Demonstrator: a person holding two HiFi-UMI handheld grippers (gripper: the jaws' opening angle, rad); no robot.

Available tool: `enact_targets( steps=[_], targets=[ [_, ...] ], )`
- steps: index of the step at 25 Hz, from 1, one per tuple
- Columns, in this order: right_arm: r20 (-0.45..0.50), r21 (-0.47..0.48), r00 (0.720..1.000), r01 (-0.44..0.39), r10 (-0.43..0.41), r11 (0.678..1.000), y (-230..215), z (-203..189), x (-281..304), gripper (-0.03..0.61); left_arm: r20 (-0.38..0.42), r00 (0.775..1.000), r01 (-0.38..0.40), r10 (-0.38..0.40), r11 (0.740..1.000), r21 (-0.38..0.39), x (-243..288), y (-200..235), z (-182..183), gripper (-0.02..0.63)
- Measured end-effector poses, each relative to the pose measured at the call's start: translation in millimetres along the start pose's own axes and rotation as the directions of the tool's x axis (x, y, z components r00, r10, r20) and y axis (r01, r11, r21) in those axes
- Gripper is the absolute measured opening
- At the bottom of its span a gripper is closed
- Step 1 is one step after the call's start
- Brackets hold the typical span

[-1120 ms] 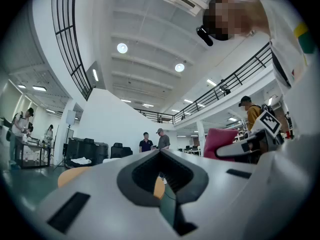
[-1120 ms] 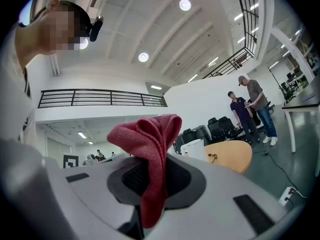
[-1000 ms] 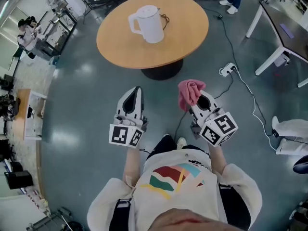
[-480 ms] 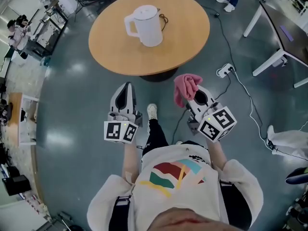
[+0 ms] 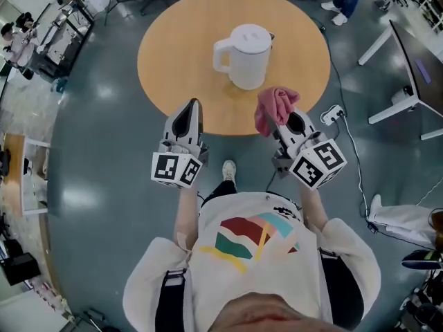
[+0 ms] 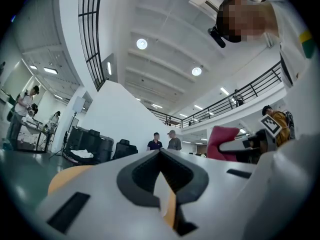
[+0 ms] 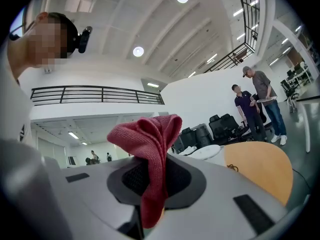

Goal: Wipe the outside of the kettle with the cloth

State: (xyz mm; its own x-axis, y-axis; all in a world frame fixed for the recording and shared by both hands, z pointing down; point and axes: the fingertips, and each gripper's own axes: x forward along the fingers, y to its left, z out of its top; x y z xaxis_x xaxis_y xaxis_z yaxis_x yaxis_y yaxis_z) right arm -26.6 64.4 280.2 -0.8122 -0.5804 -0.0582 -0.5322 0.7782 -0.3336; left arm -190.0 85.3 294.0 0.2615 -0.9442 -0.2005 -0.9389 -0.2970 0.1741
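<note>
A white kettle (image 5: 246,56) with its handle to the left stands on the round wooden table (image 5: 173,54). The kettle's white lid (image 7: 202,152) peeks over the right gripper's body in the right gripper view. My right gripper (image 5: 279,120) is shut on a pink cloth (image 5: 275,108), which bunches above its jaws (image 7: 150,159) just in front of the kettle. My left gripper (image 5: 192,107) is shut and empty over the table's near edge, left of the kettle. In the left gripper view the closed jaws (image 6: 161,156) point slightly upward, with the pink cloth (image 6: 222,139) at the right.
A power strip (image 5: 333,113) and cable lie on the floor to the right of the table. A white desk (image 5: 408,81) stands at the far right. People stand beyond the table (image 7: 252,106). Equipment racks (image 5: 55,33) line the left side.
The person has walked up to the table: both grippers moved forward from over the floor to the table's near edge, the cloth now close to the kettle.
</note>
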Motion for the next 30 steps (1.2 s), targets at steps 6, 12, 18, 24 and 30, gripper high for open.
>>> enact_targets(
  steps=[6, 12, 18, 24, 30],
  targets=[
    [0.013, -0.016, 0.998, 0.06, -0.06, 0.998, 2.2, 3.6, 125.1, 0.048, -0.03, 0.997, 0.078, -0.078, 0.997, 0.014, 56.9, 111.9, 14.8, 0.043],
    [0.03, 0.035, 0.988, 0.149, -0.15, 0.988, -21.9, -8.2, 134.7, 0.048, -0.093, 0.986, 0.143, -0.138, 0.988, 0.051, 83.2, 115.8, -7.5, 0.043],
    [-0.024, 0.032, 0.983, 0.183, -0.182, 0.983, -41.8, -34.9, 132.4, 0.048, -0.141, 0.964, 0.231, -0.227, 0.973, 0.008, 108.2, 104.4, -49.2, 0.049],
    [-0.046, 0.065, 0.982, 0.186, -0.183, 0.98, -49.9, -44.4, 147.1, 0.048, -0.167, 0.959, 0.228, -0.231, 0.973, -0.038, 136.8, 120.4, -70.3, 0.256],
    [-0.063, 0.07, 0.978, 0.201, -0.197, 0.977, -58.9, -55.5, 159.3, 0.047, -0.308, 0.909, 0.296, -0.28, 0.955, 0.005, 168.9, 127.0, -111.7, 0.259]
  ],
)
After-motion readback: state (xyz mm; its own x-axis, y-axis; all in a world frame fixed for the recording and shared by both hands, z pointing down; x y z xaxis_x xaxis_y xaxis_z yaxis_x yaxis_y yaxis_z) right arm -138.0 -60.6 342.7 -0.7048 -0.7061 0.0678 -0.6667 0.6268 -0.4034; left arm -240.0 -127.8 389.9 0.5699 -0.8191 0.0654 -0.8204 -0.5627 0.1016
